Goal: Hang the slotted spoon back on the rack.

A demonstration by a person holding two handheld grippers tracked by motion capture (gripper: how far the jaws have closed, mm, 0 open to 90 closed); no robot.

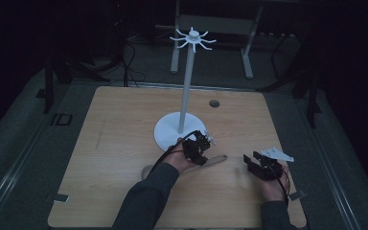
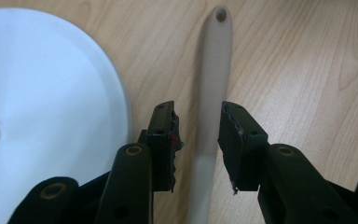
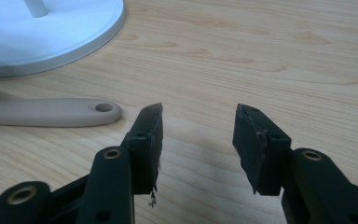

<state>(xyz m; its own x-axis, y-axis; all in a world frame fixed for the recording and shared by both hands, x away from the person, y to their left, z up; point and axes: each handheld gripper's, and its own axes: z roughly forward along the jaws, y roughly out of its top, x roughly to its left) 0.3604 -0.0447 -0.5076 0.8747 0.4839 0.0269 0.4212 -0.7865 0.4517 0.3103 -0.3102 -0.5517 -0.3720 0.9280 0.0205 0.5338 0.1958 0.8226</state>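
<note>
A beige utensil handle (image 2: 212,84) with a hanging hole at its tip lies flat on the wooden table (image 1: 124,143). My left gripper (image 2: 198,126) straddles it, one jaw on each side; a thin gap shows beside the left pad, so it is open around the handle. In the high view the left gripper (image 1: 203,157) sits just in front of the white stand's round base (image 1: 170,132). My right gripper (image 3: 198,121) is open and holds nothing, low over the table, with the handle's holed end (image 3: 51,113) off to its left. From above, the right gripper (image 1: 250,159) is right of the handle (image 1: 218,159).
The white stand has a tall pole (image 1: 187,81) topped by a ring of hooks (image 1: 193,38). A small dark round hole (image 1: 214,103) marks the table's far side. Its base (image 2: 42,107) lies close to the left jaw. Dark floor and frame legs surround the table.
</note>
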